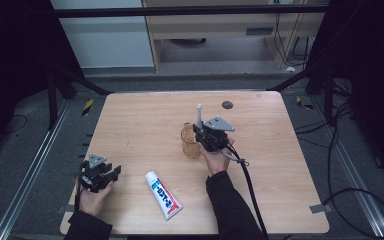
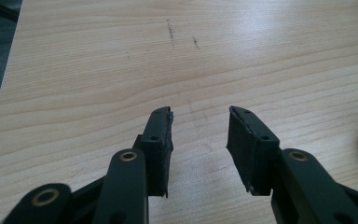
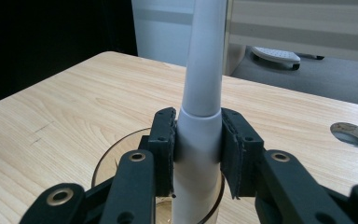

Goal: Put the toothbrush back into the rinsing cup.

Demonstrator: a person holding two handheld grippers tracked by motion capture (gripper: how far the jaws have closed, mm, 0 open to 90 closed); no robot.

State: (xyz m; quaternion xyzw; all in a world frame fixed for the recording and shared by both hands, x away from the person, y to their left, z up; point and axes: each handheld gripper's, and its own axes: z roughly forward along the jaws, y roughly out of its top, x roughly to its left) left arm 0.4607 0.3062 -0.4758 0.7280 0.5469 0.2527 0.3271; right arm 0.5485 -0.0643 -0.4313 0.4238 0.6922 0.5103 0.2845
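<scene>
Above a clear cup point(image 1: 190, 141) near the middle of the wooden table point(image 1: 130, 120), the right gripper point(image 3: 198, 140) has its jaws clamped on the white handle of an upright toothbrush point(image 3: 204, 74), whose lower end dips inside the cup's rim. Near the table's front left corner, the left gripper point(image 2: 199, 140) rests idle, jaws parted around nothing. A tube of toothpaste point(image 1: 163, 194) lies flat between the two hands. One likely risk: letting go while the brush stands off-centre could tip the light cup, or send the top-heavy brush toppling over the rim.
</scene>
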